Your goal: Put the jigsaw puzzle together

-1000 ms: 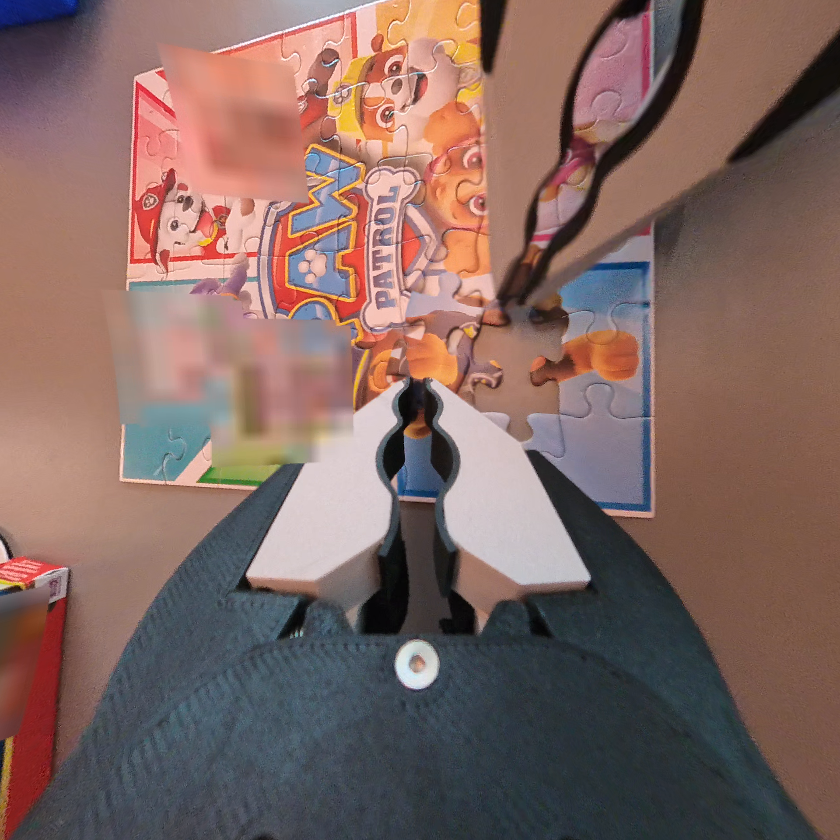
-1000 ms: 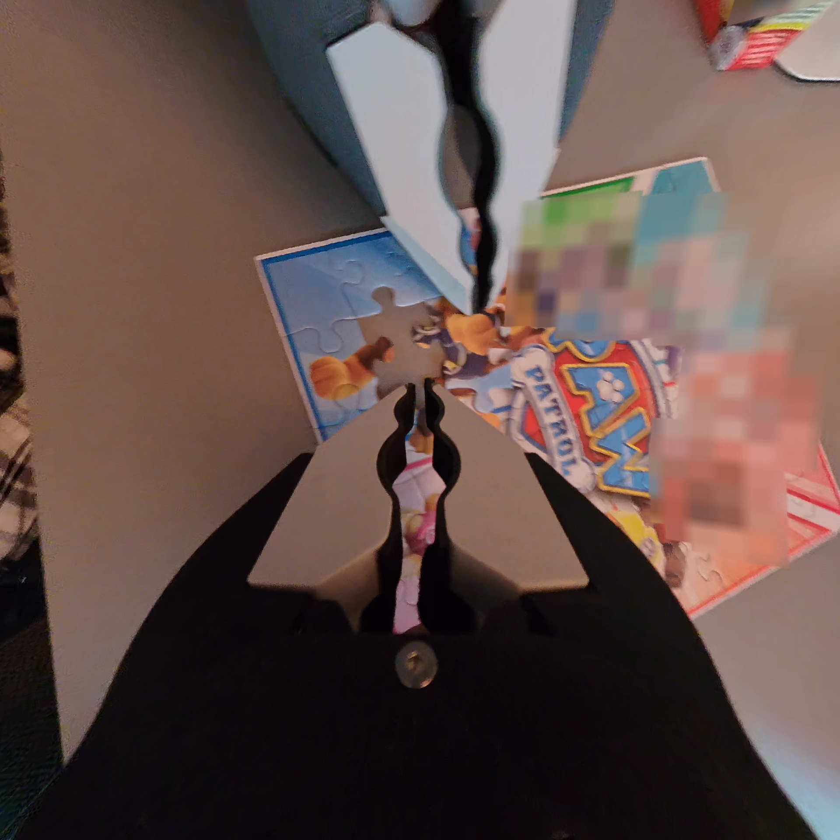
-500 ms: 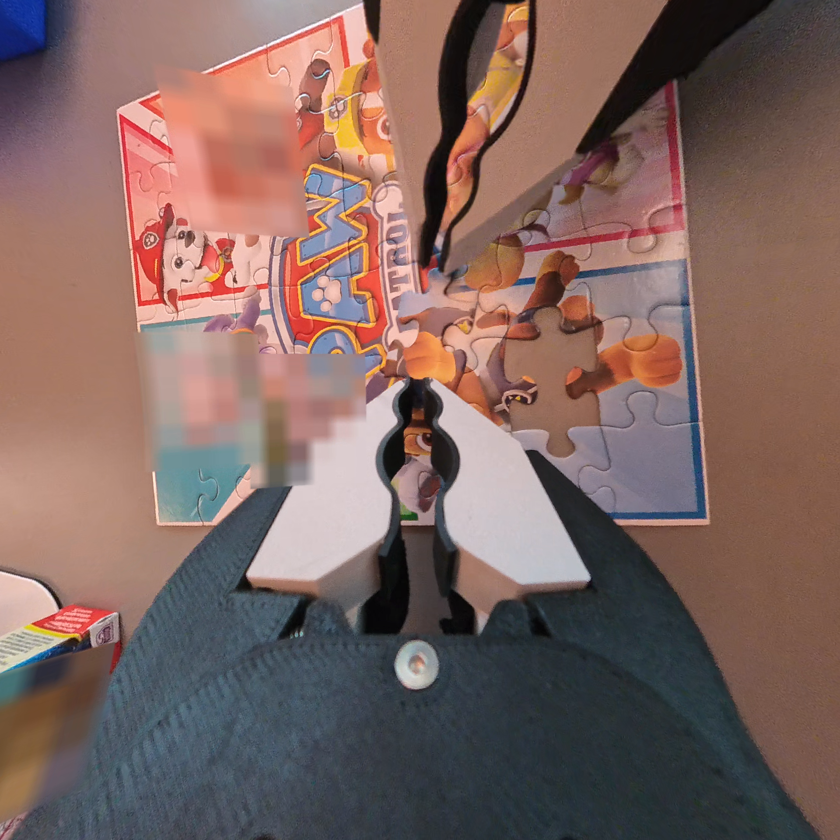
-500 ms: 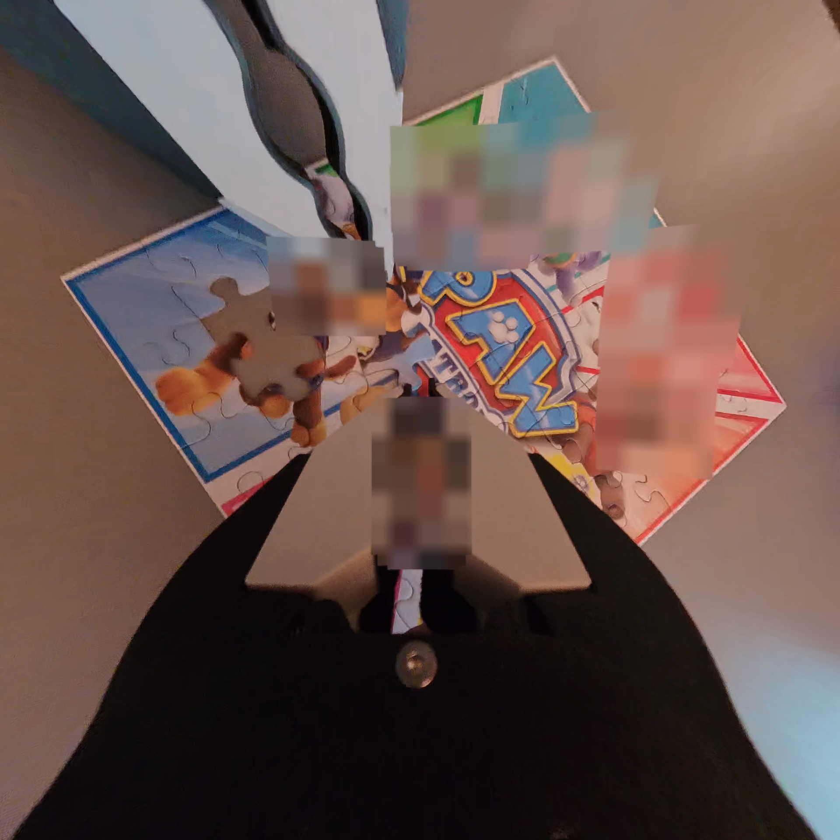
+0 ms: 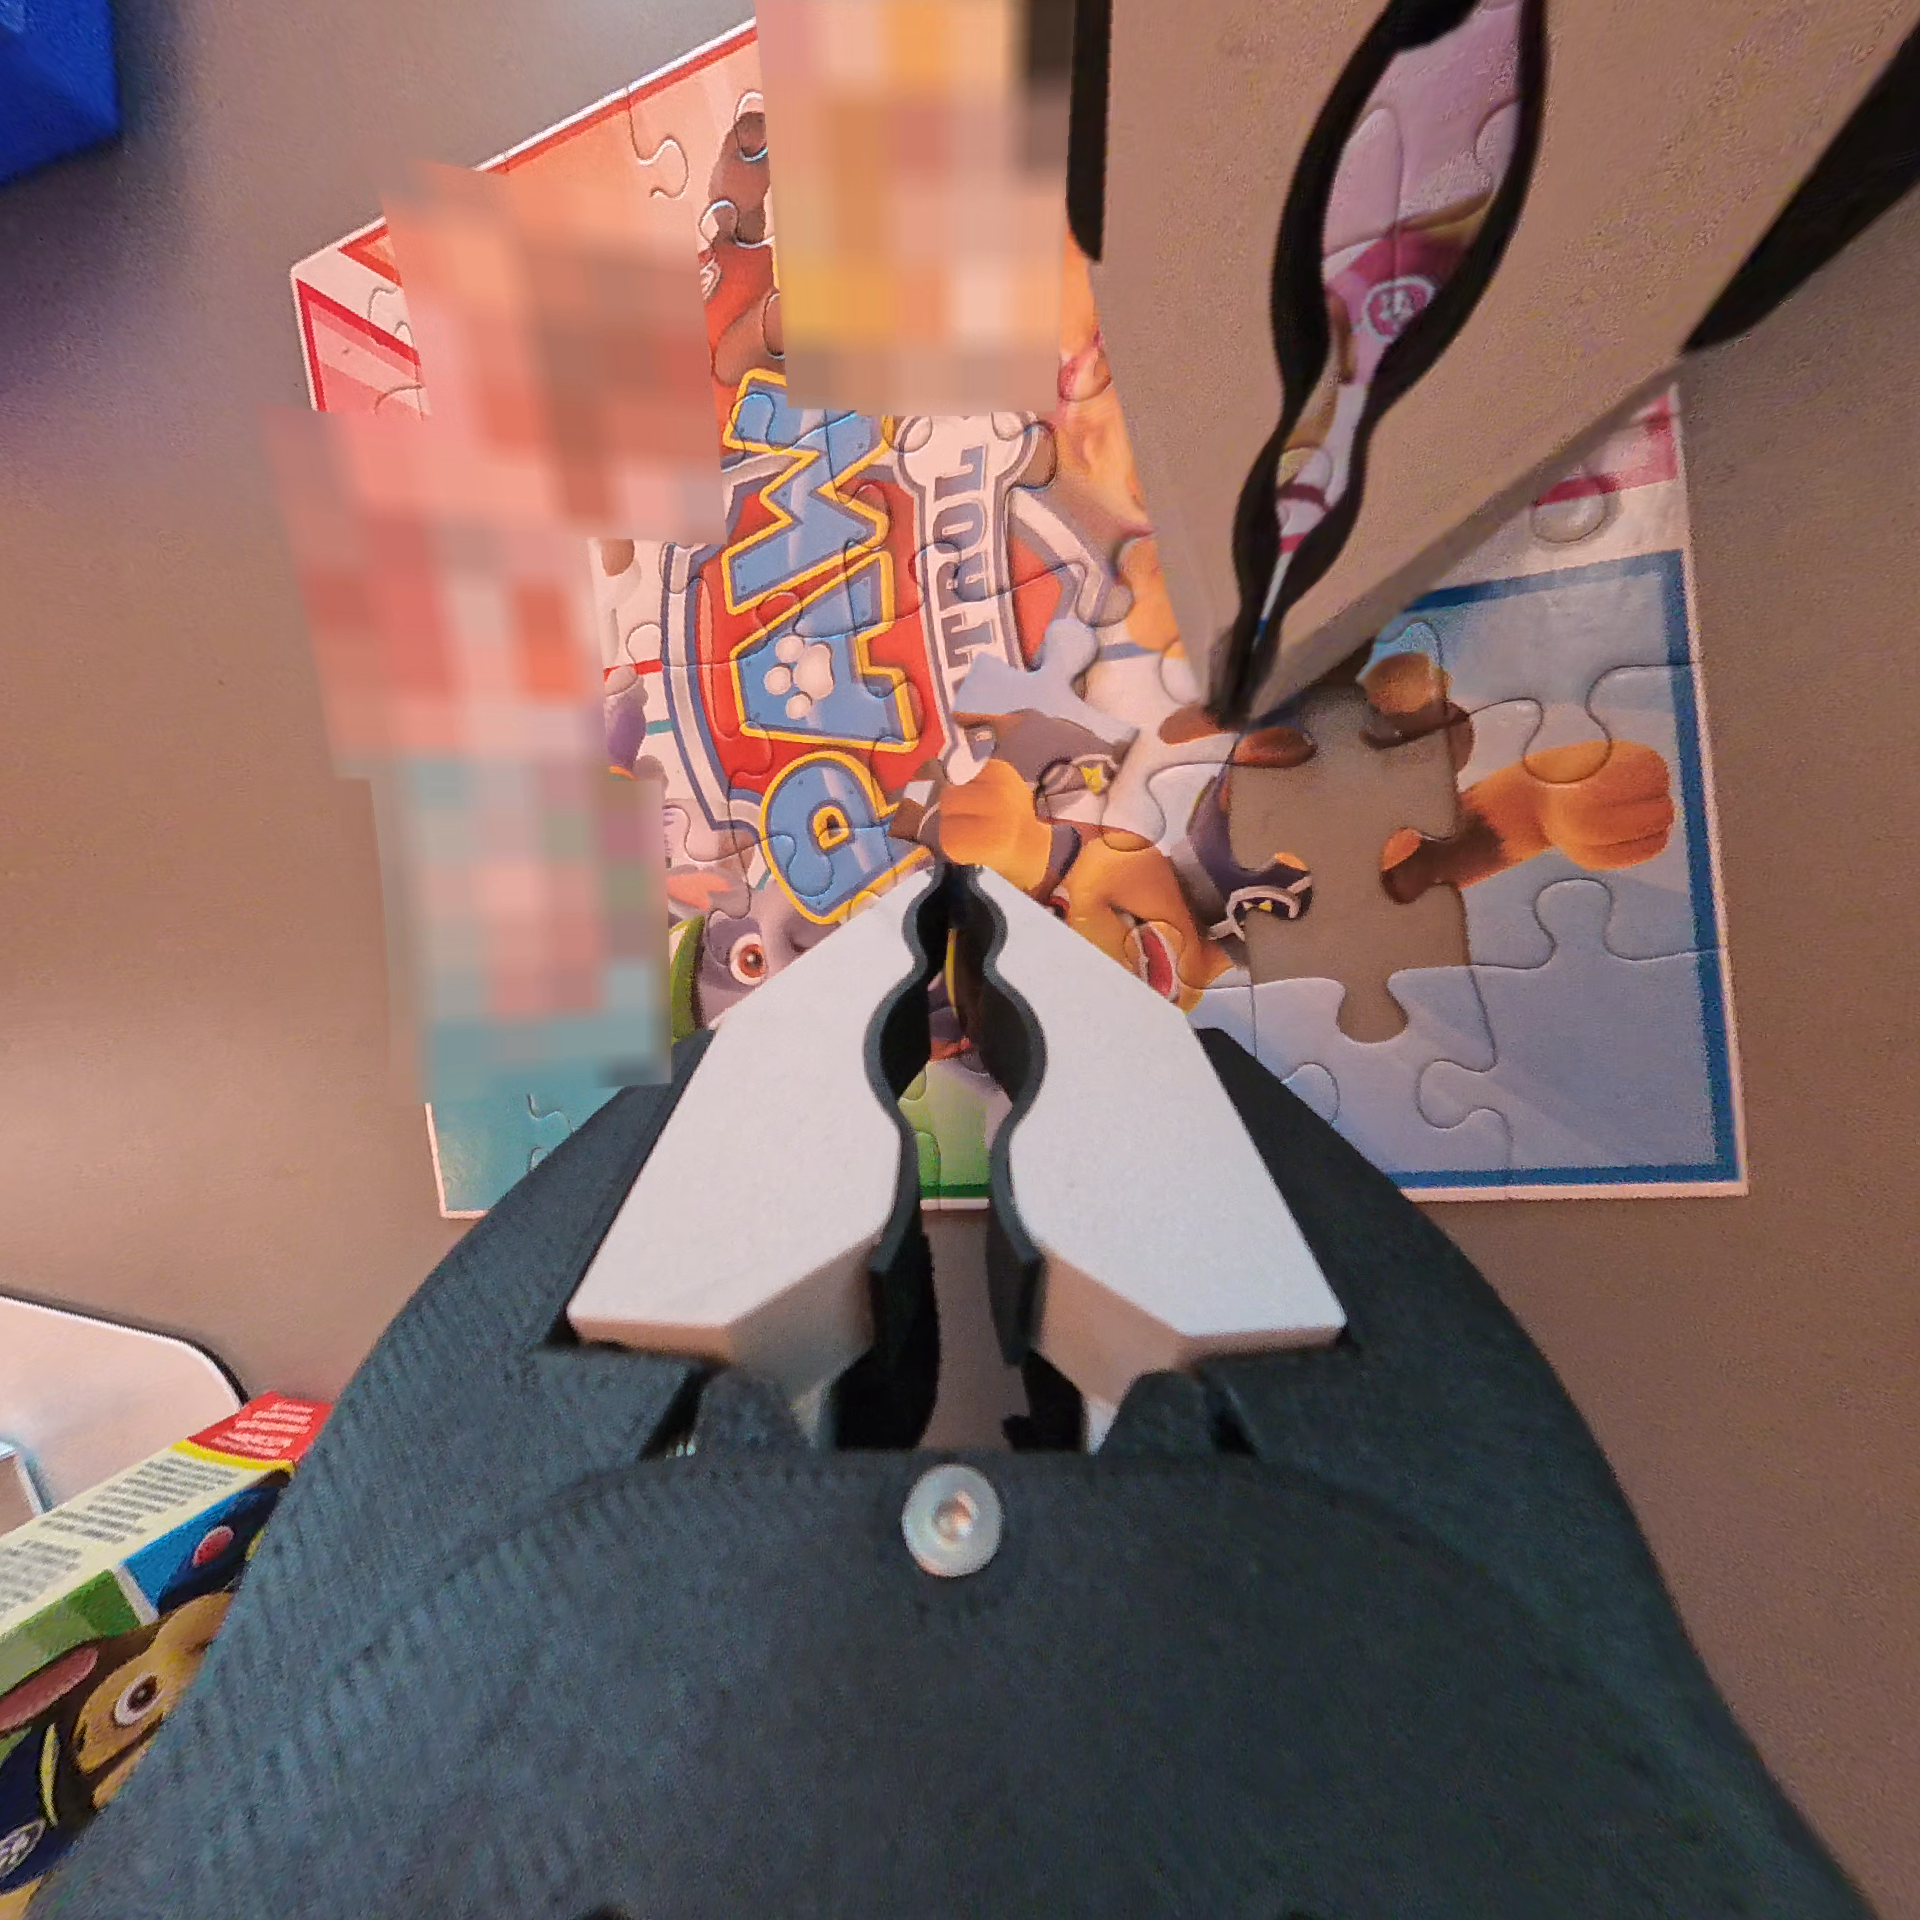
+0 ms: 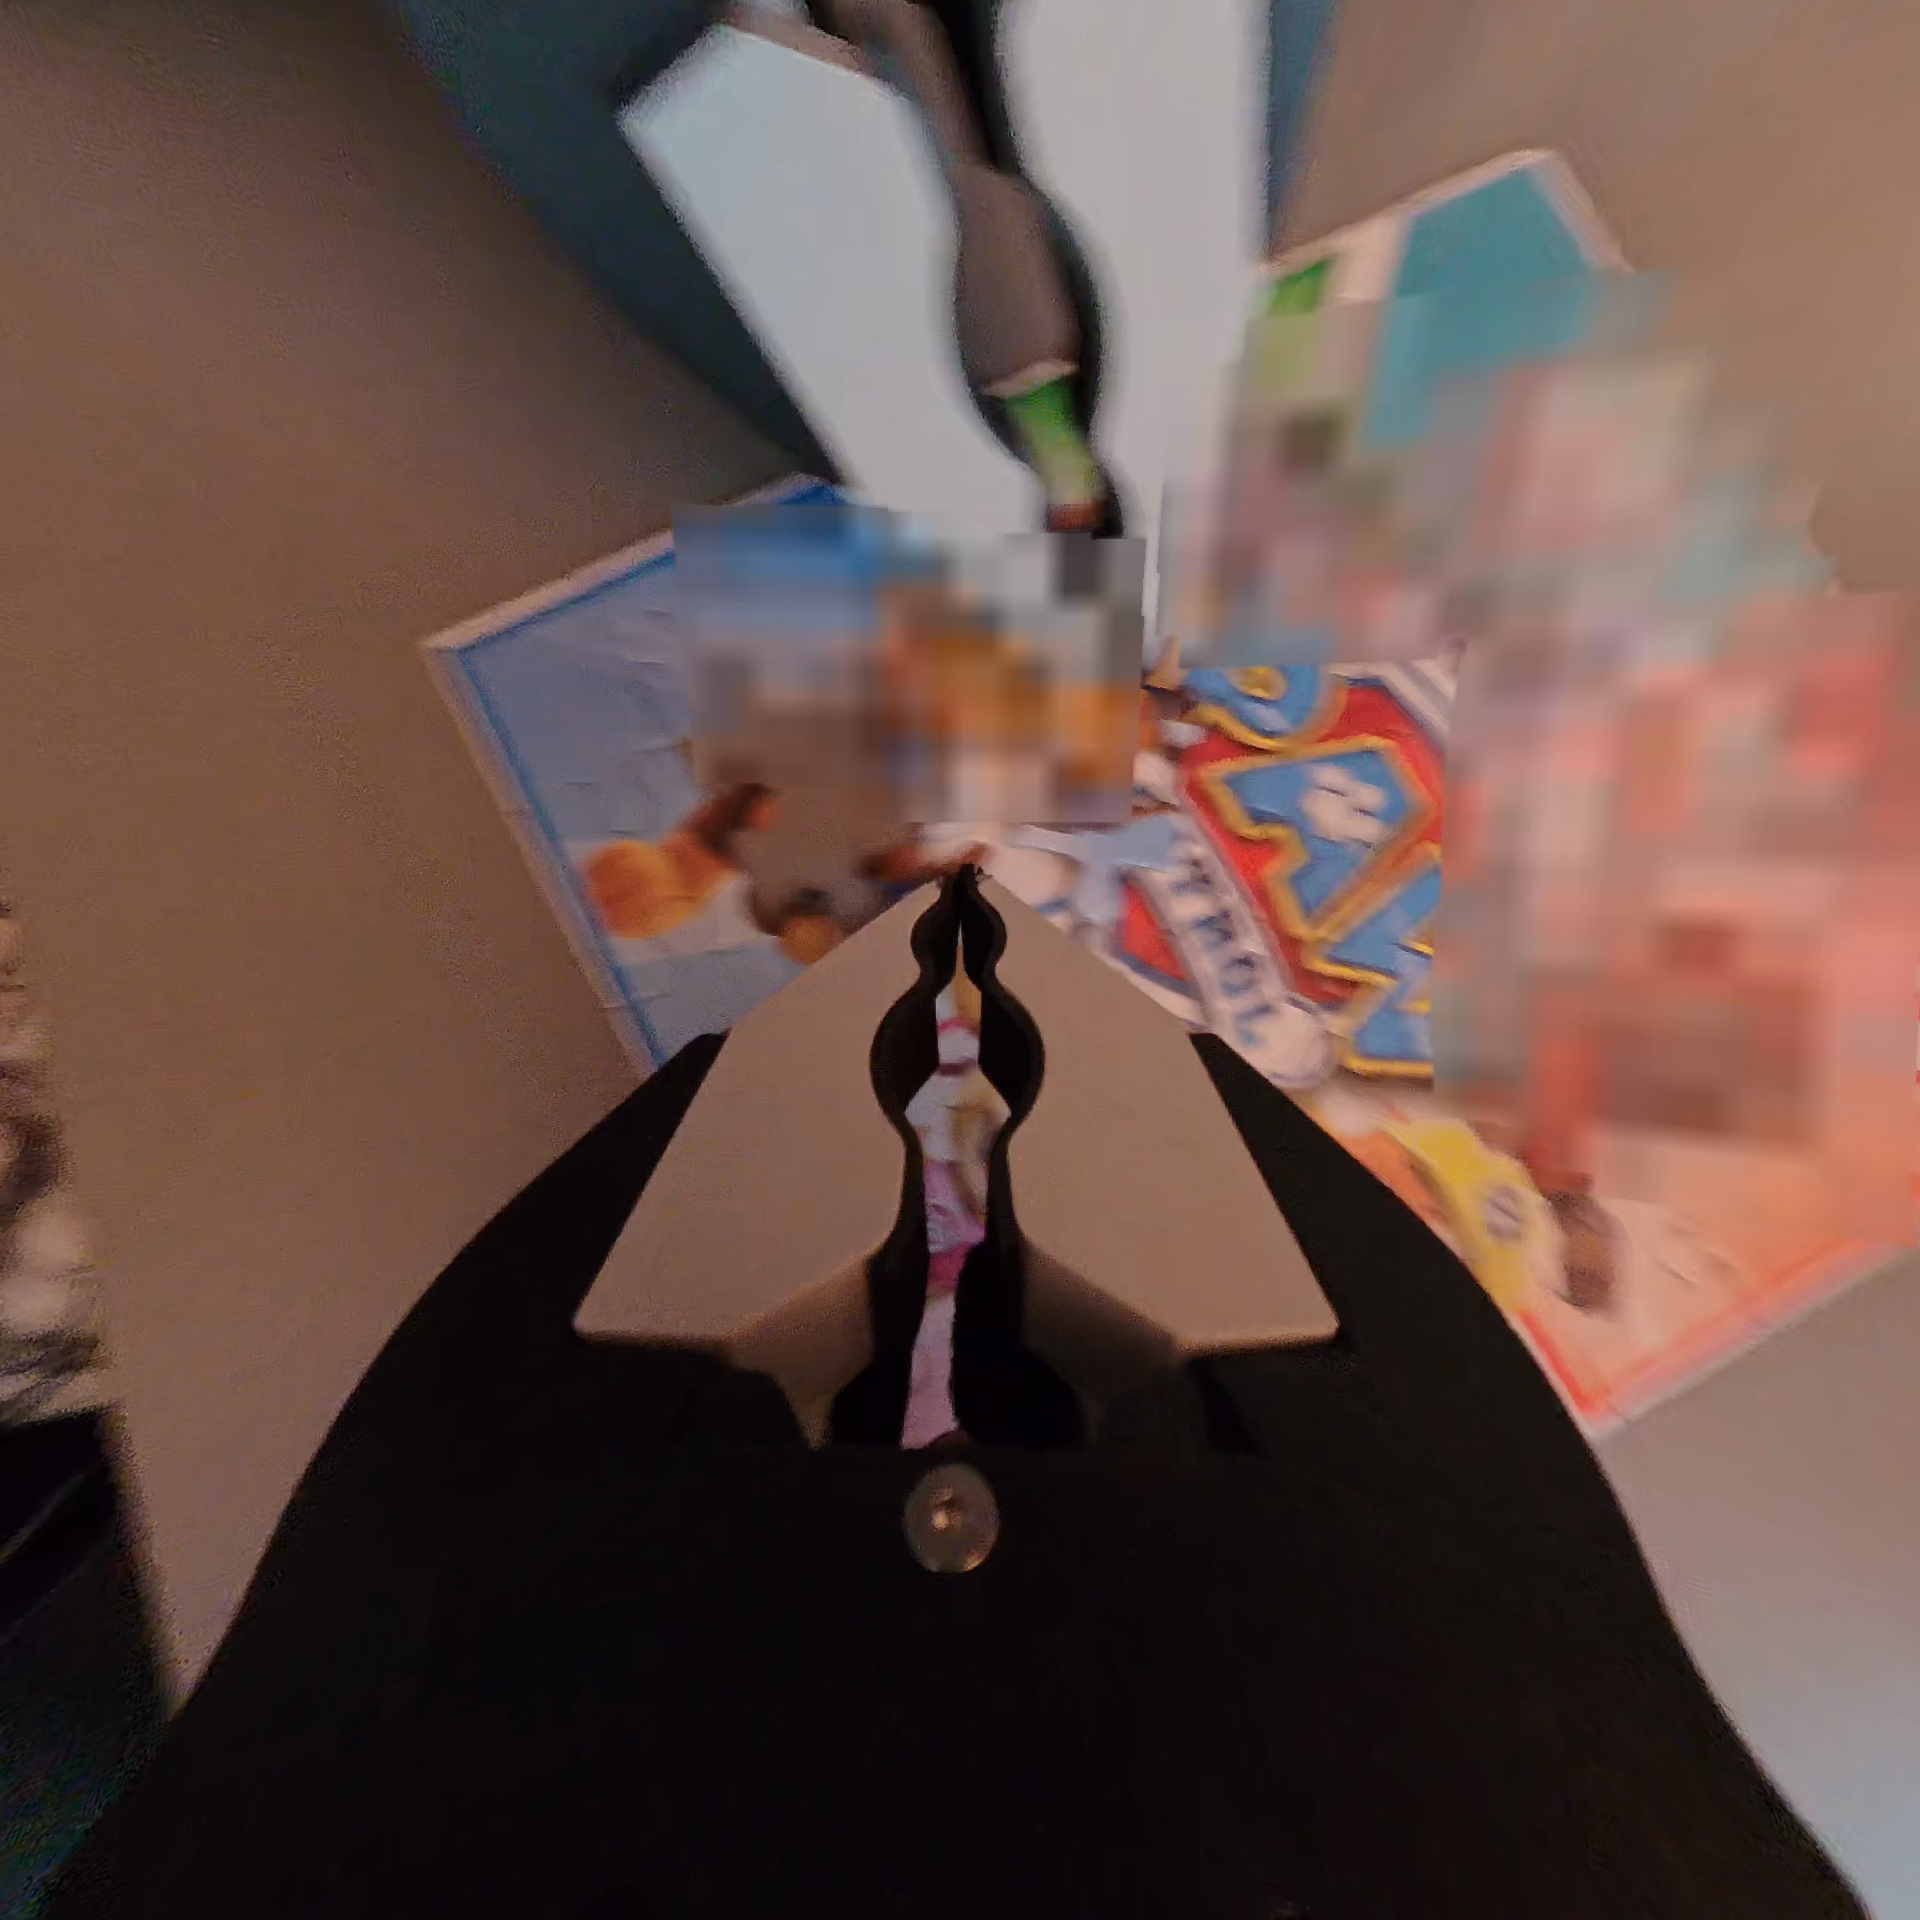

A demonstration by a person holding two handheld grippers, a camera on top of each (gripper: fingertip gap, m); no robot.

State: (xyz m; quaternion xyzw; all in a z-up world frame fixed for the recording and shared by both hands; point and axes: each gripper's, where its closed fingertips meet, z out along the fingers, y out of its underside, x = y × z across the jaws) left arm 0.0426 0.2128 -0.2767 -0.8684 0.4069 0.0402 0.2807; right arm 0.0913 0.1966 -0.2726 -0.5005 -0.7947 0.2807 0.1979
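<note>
The jigsaw puzzle [image 5: 1621,1039] lies flat on the brown table, nearly whole, with one piece-shaped hole [image 5: 1340,873] in its blue right part. My left gripper [image 5: 956,881] is shut on the lower corner of a loose puzzle piece [image 5: 1039,717] and holds it tilted above the logo, left of the hole. My right gripper [image 5: 1236,709] comes in from the top right, shut, with its tips on the puzzle at the hole's upper left edge. The right wrist view is blurred; it shows my right gripper [image 6: 966,881] shut over the puzzle [image 6: 540,790] and the left gripper [image 6: 1081,499] beyond it.
The puzzle box [image 5: 114,1621] lies at the lower left, beside a white object [image 5: 94,1371]. A blue thing [image 5: 42,83] sits at the far left corner. Bare brown table [image 5: 1818,935] surrounds the puzzle. The gap from one gripper's tips to the other's is roughly 5 centimetres.
My right gripper swung left over the logo, then back to the hole's upper edge. My left gripper, still holding the piece, shifted, and the puzzle now sits more to the right in its view.
</note>
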